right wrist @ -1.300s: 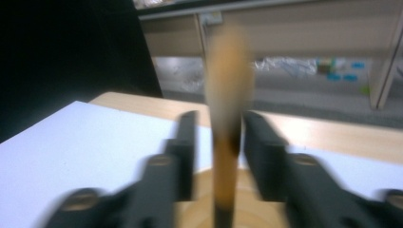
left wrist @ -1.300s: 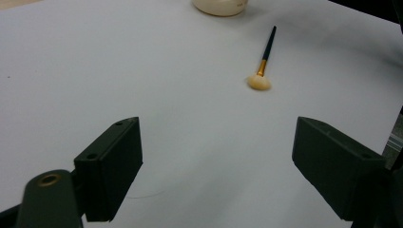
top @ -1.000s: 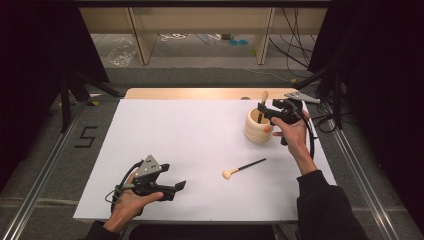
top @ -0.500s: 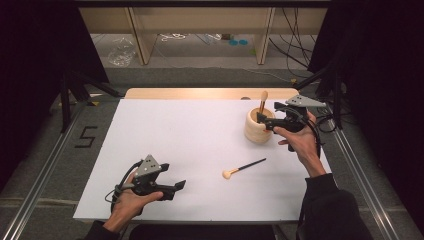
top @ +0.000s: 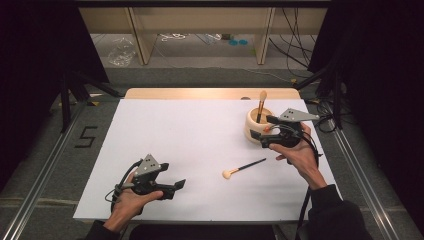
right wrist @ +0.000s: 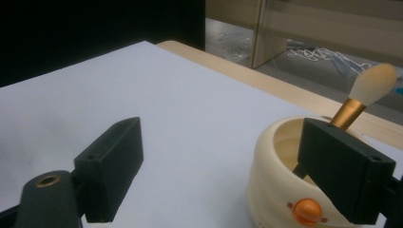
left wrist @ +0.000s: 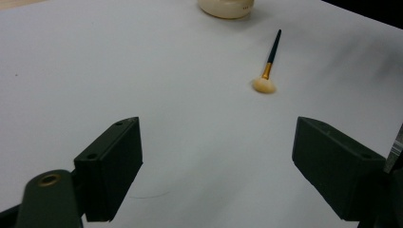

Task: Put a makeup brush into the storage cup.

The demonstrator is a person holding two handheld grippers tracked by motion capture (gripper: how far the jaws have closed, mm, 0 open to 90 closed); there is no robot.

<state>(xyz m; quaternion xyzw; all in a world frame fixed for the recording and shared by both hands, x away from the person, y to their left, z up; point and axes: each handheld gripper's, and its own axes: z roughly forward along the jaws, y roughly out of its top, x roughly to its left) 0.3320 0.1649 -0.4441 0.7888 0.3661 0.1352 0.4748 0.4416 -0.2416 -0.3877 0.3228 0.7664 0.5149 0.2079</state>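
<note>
right gripper (top: 262, 134) wide open and empty beside round cream holder (top: 256, 125), tan-bristled brush (top: 260, 106) standing inside, left gripper (top: 176, 186) open, empty, well apart from it

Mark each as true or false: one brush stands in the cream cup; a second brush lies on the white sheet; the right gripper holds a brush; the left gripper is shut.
1. A brush stands in the cream cup: true.
2. A second brush lies on the white sheet: true.
3. The right gripper holds a brush: false; its jaws are open and empty beside the cup.
4. The left gripper is shut: false; its jaws stand wide apart.
</note>
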